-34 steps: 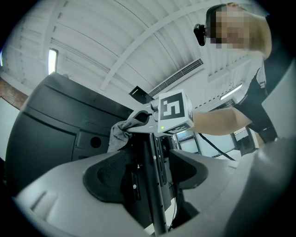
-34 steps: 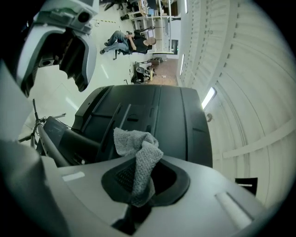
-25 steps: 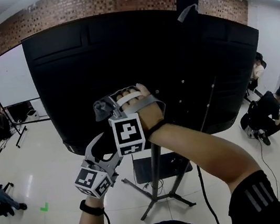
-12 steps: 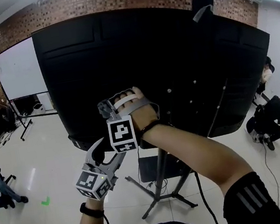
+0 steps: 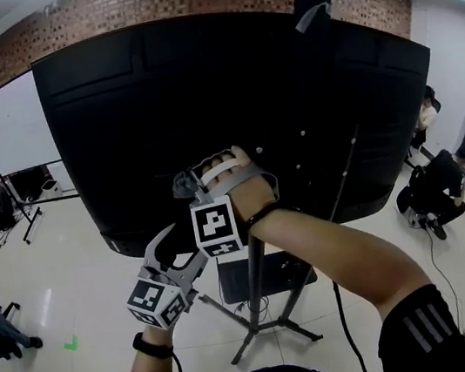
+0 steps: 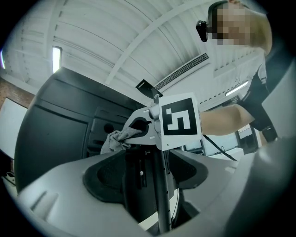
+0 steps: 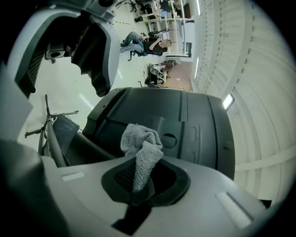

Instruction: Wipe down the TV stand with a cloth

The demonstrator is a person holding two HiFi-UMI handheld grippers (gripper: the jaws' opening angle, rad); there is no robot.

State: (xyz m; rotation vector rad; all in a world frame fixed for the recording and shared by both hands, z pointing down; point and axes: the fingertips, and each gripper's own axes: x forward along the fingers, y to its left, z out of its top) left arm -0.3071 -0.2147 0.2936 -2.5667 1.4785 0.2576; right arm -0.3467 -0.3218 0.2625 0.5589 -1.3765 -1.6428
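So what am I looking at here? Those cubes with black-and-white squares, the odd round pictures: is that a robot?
No robot: a person holds a gripper with two fingers in each hand, and the patterned cubes are part of those grippers. The wide picture comes from a camera on the person's head. The two round ones come from cameras riding on the grippers, each looking along its own fingers. The big black slab is the back of a TV, mounted on a tripod stand on the floor. The right gripper is shut on a grey cloth, raised up by the TV's back. The left gripper sits lower, its fingers apart and empty, with the stand's pole showing beyond them.
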